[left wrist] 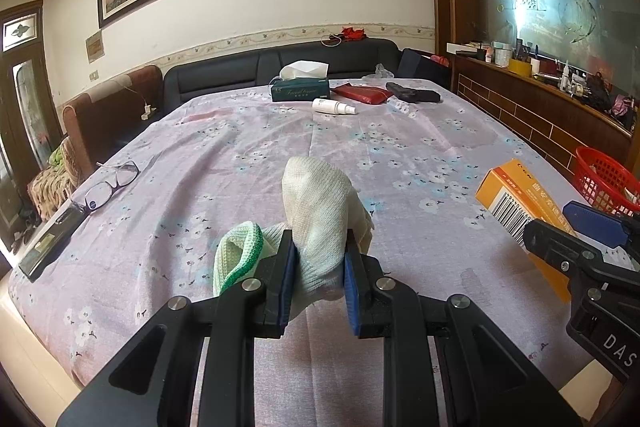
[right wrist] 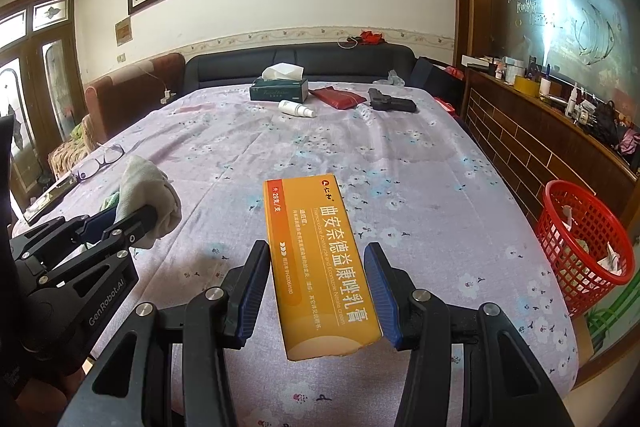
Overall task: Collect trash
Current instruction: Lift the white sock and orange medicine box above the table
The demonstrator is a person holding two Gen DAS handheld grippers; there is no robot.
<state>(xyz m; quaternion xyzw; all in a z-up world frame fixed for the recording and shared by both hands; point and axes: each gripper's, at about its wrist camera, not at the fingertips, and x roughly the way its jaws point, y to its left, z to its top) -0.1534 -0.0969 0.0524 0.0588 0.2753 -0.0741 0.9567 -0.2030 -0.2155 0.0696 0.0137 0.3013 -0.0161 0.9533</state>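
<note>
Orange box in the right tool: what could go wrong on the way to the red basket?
1. The right tool pinches only the near end of the orange box, so it may pivot or slip.
2. The red basket sits past the table edge; an early release drops the box on the floor.
3. The left tool holds a cloth close by, and the two could collide.
</note>
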